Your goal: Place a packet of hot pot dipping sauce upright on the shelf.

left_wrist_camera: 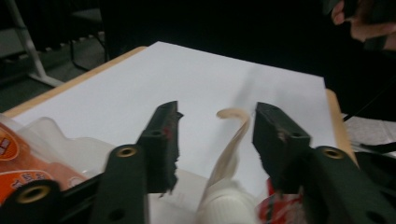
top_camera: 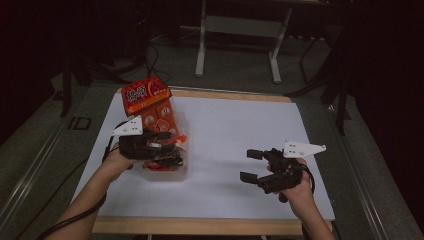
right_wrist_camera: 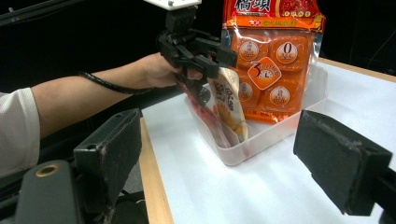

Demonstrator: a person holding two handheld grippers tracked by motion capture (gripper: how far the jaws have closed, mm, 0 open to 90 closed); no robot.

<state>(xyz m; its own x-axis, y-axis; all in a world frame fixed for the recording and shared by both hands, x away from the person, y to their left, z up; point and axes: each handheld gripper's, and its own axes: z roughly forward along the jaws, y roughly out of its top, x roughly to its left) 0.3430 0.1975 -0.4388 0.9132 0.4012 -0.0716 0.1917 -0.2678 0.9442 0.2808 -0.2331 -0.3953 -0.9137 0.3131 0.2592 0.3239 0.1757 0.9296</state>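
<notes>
A tall orange snack bag (top_camera: 149, 101) (right_wrist_camera: 271, 60) stands upright in a clear plastic bin (top_camera: 172, 173) (right_wrist_camera: 280, 133) at the left of the white sheet. A smaller pouch (right_wrist_camera: 229, 109) (left_wrist_camera: 229, 154) leans in the bin in front of it. My left gripper (top_camera: 172, 148) (left_wrist_camera: 215, 126) (right_wrist_camera: 212, 77) hovers over the bin with its jaws apart. The pouch's curled top edge rises between them, close to one jaw, and the pads are not pressing on it. My right gripper (top_camera: 250, 165) (right_wrist_camera: 219, 149) stands open and empty over the sheet at the right, pointing toward the bin.
The white sheet (top_camera: 235, 125) covers a wooden board (top_camera: 200, 226) whose edge runs along the front. A white metal stand (top_camera: 239, 26) rises behind the table on the dark floor. A cable trails from each gripper.
</notes>
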